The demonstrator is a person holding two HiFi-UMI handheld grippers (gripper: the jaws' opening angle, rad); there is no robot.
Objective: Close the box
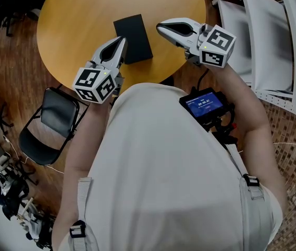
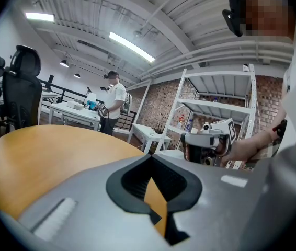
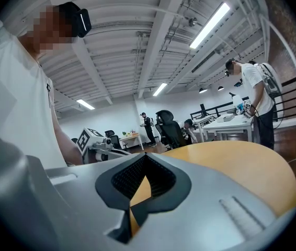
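A flat black box (image 1: pixel 133 38) lies on the round wooden table (image 1: pixel 75 20), and its lid looks down. My left gripper (image 1: pixel 121 41) hovers at the box's near left corner, its jaws shut with nothing between them. My right gripper (image 1: pixel 161 27) sits just right of the box, also shut and empty. In the left gripper view the left gripper (image 2: pixel 150 160) points over bare tabletop (image 2: pixel 43 156), with the right gripper (image 2: pixel 206 143) beyond it. In the right gripper view the right gripper (image 3: pixel 145 157) points across the table (image 3: pixel 237 166) toward the left gripper (image 3: pixel 93 140). Neither gripper view shows the box.
A black folding chair (image 1: pixel 54 122) stands at the table's near left edge. White shelving (image 1: pixel 273 41) lines the right side. A small screen device (image 1: pixel 205 104) hangs at my chest. A person (image 2: pixel 111 101) stands by desks in the background, near office chairs (image 3: pixel 171 129).
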